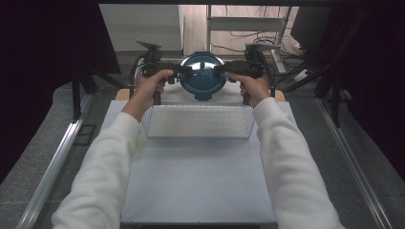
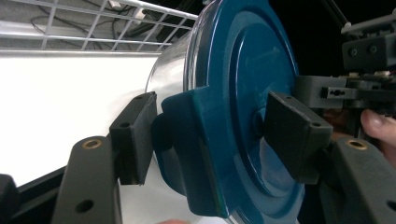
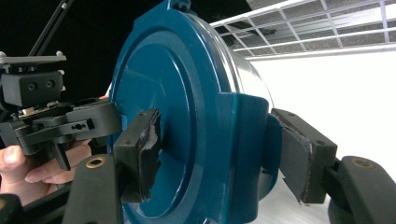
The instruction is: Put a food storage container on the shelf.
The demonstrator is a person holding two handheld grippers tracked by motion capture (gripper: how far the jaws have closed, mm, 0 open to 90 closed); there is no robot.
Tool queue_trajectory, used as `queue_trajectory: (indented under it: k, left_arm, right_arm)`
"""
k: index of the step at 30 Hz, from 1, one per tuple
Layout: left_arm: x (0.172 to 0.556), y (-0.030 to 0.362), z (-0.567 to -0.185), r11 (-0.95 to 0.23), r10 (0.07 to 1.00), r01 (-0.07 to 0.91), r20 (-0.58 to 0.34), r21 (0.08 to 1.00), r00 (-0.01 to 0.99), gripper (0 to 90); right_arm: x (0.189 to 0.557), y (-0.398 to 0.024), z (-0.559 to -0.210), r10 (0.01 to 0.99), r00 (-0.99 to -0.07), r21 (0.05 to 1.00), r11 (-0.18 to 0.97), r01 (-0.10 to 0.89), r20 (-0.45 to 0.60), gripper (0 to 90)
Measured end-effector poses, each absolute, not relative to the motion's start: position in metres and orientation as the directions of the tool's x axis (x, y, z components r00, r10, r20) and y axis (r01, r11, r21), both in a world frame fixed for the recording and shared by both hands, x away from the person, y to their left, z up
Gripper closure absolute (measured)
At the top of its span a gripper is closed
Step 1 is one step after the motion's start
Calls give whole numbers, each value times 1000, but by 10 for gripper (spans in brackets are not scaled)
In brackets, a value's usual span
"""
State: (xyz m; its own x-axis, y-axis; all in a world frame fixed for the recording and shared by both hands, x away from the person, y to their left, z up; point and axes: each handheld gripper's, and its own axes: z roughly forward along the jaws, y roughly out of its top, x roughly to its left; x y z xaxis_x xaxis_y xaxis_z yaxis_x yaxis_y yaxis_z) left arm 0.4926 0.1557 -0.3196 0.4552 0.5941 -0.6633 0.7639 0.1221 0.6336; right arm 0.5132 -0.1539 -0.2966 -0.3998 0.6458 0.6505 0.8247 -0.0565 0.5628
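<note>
Holding blue-lidded container (image 1: 203,76) on its side above wire basket (image 1: 198,121) | lid faces camera | left gripper (image 1: 180,70) and right gripper (image 1: 224,69) jaws clamp lid tabs

High view: I look forward and down on the table (image 1: 200,181) from above the person's side.
Gripper views: close, along each gripper's own jaws, facing each other.
Shared: blue-lidded container (image 1: 203,76), wire basket (image 1: 198,121).

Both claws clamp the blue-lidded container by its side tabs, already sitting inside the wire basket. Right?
Not in the basket. The high view shows the blue-lidded container held up beyond the wire basket, which sits nearer the person. The left claw and right claw do clamp its tabs.
</note>
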Motion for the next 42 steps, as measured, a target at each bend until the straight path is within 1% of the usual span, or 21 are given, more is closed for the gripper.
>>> queue_trajectory:
  k: [3, 10, 18, 21, 25, 26, 27, 28, 29, 30, 31, 32, 34, 35, 36, 37, 38, 39, 40, 41, 42]
  left_arm:
    - [496, 156, -322, 137, 585, 772, -679, 621, 442, 366]
    - [509, 157, -332, 184, 562, 794, -725, 579, 398, 366]
    - [514, 155, -335, 203, 565, 790, -728, 579, 389, 366]
    - [514, 155, -336, 202, 565, 788, -726, 582, 392, 366]
    - [513, 154, -335, 207, 579, 773, -712, 599, 397, 350]
    - [509, 152, -332, 213, 623, 738, -671, 640, 402, 337]
    - [507, 152, -330, 217, 639, 725, -656, 654, 401, 322]
    - [506, 153, -329, 223, 639, 718, -655, 659, 402, 293]
    - [506, 153, -329, 223, 639, 718, -655, 659, 402, 264]
    - [503, 155, -326, 218, 650, 705, -640, 674, 410, 247]
    - [503, 155, -326, 218, 650, 705, -640, 674, 410, 239]
    - [497, 157, -322, 200, 675, 683, -604, 703, 424, 231]
    - [490, 159, -317, 165, 690, 667, -568, 727, 448, 214]
    - [490, 159, -317, 165, 690, 667, -568, 727, 448, 211]
    - [482, 161, -313, 141, 686, 654, -549, 743, 477, 207]
    - [477, 162, -311, 121, 689, 642, -530, 757, 495, 206]
    - [477, 162, -311, 121, 689, 642, -530, 757, 495, 206]
    - [471, 162, -308, 105, 692, 632, -513, 768, 508, 206]
    - [465, 162, -306, 95, 691, 622, -501, 777, 521, 206]
    - [459, 162, -305, 87, 688, 612, -491, 786, 534, 206]
    - [446, 161, -304, 65, 686, 601, -473, 796, 553, 206]
  right_arm:
    - [516, -154, -299, 645, -394, 559, -63, 827, 655, 351]
    - [525, -156, -306, 638, -339, 514, -105, 851, 691, 342]
    - [532, -159, -315, 617, -299, 472, -135, 871, 728, 334]
    - [532, -158, -314, 619, -303, 475, -131, 870, 725, 330]
    - [530, -154, -313, 640, -312, 499, -129, 857, 702, 295]
    - [528, -150, -313, 660, -328, 530, -127, 838, 676, 259]
    - [527, -149, -312, 670, -336, 544, -121, 831, 662, 226]
    - [525, -147, -311, 678, -345, 559, -118, 821, 650, 200]
    - [525, -147, -311, 678, -345, 559, -118, 821, 650, 200]
    - [521, -147, -307, 692, -368, 602, -120, 789, 621, 170]
    - [521, -147, -307, 692, -368, 602, -120, 789, 621, 170]
    - [517, -148, -301, 714, -387, 647, -121, 753, 584, 138]
    - [512, -149, -296, 730, -413, 685, -102, 722, 544, 132]
    - [512, -149, -296, 730, -413, 685, -102, 722, 544, 132]
    - [504, -150, -291, 744, -459, 725, -49, 687, 486, 127]
    - [500, -151, -289, 753, -481, 746, -18, 666, 448, 127]
    - [495, -151, -288, 764, -499, 763, 14, 646, 408, 128]
    - [495, -151, -288, 764, -499, 763, 14, 646, 408, 128]
    - [483, -152, -286, 774, -542, 800, 79, 595, 327, 134]
    - [483, -152, -286, 774, -542, 800, 79, 595, 327, 134]
    - [470, -153, -286, 769, -575, 818, 124, 561, 278, 147]
